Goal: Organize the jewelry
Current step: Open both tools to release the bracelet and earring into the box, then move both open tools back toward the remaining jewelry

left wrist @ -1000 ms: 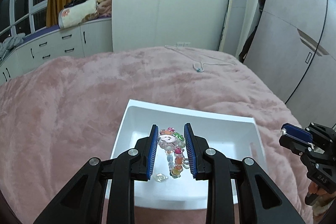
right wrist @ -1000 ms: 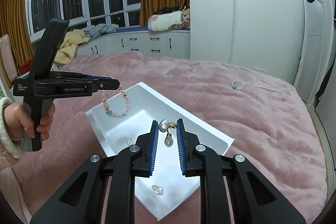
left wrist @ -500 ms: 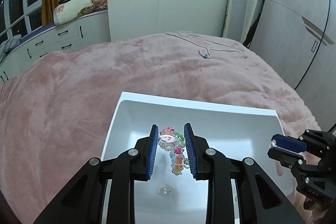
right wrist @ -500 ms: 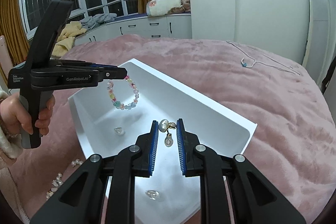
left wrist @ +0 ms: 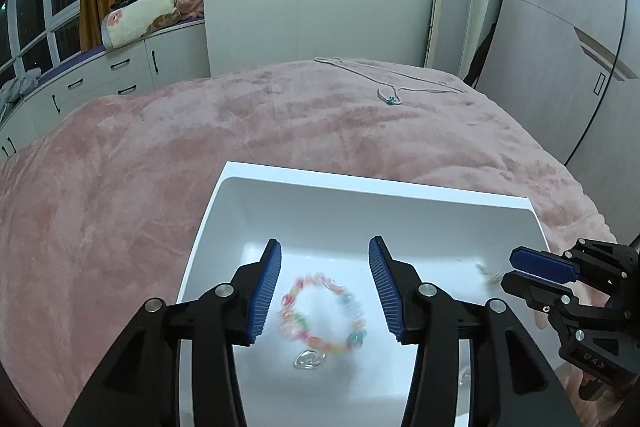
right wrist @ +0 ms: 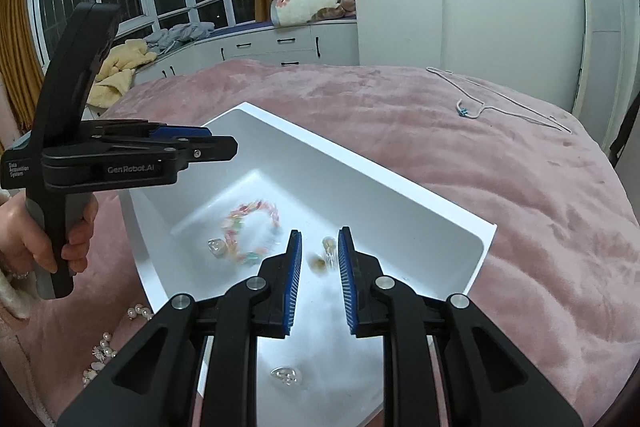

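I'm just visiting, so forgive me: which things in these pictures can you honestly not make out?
- Bead bracelet: motion-blurred in both views; single beads unreadable.
- Pearl earring: a blur between the right gripper fingers; whether it has landed in the white tray is unclear.
- Pearl strand: partly hidden by the tray and right view's edge.
- Necklace pendant: too small.

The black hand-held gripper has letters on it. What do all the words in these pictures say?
"GenRobot.AI" – in grey on the side of the left hand-held gripper, right wrist view.
"Data Acquisition System" – tiny print at that gripper's rear end; partly blurred, so this is my best reading.
"DAS" – upside down on the right hand-held gripper, left wrist view; faint.
Nothing readable on the white tray.
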A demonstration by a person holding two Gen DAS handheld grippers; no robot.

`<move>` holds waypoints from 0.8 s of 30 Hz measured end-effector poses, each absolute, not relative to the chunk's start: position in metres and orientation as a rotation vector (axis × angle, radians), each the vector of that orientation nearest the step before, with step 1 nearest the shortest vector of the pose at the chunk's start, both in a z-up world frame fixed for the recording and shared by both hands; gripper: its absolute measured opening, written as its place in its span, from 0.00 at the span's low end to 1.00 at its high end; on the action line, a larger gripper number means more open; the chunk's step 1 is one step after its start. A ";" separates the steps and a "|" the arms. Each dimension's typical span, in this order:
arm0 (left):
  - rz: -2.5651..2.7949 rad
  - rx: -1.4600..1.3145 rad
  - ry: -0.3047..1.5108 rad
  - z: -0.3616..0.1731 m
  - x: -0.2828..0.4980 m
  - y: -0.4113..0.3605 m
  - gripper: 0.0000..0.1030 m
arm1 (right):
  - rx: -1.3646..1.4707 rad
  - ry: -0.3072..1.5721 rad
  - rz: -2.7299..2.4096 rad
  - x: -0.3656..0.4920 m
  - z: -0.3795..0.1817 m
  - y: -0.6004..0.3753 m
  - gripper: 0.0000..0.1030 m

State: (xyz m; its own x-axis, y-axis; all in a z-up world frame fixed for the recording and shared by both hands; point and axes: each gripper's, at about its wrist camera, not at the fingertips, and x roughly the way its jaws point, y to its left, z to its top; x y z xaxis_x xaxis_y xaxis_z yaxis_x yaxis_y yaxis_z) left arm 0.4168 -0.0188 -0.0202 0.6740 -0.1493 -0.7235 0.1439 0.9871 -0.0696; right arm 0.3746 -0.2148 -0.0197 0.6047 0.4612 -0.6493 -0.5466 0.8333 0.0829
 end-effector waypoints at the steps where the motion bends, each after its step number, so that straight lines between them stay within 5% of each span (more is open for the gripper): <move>1: -0.164 -0.008 0.813 -0.019 0.416 -0.018 0.52 | -0.129 0.713 0.581 0.374 -0.019 -0.214 0.24; 3: -0.159 -0.011 0.808 -0.018 0.413 -0.017 0.59 | -0.137 0.706 0.562 0.371 -0.017 -0.214 0.43; 4: -0.157 -0.011 0.803 -0.016 0.410 -0.016 0.60 | -0.137 0.703 0.560 0.370 -0.016 -0.214 0.45; 13: -0.138 -0.005 0.771 0.009 0.385 -0.007 0.65 | -0.135 0.664 0.567 0.352 0.009 -0.213 0.47; 24: -0.120 -0.014 0.688 0.062 0.330 0.012 0.76 | -0.176 0.556 0.574 0.309 0.063 -0.203 0.62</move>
State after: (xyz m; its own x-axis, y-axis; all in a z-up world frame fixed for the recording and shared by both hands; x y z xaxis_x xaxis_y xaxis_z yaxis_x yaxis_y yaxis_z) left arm 0.3300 0.0123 0.0620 0.7661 -0.1149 -0.6323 0.1059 0.9930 -0.0522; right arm 0.3086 -0.2026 0.0633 0.6980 0.4656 -0.5441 -0.5583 0.8296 -0.0063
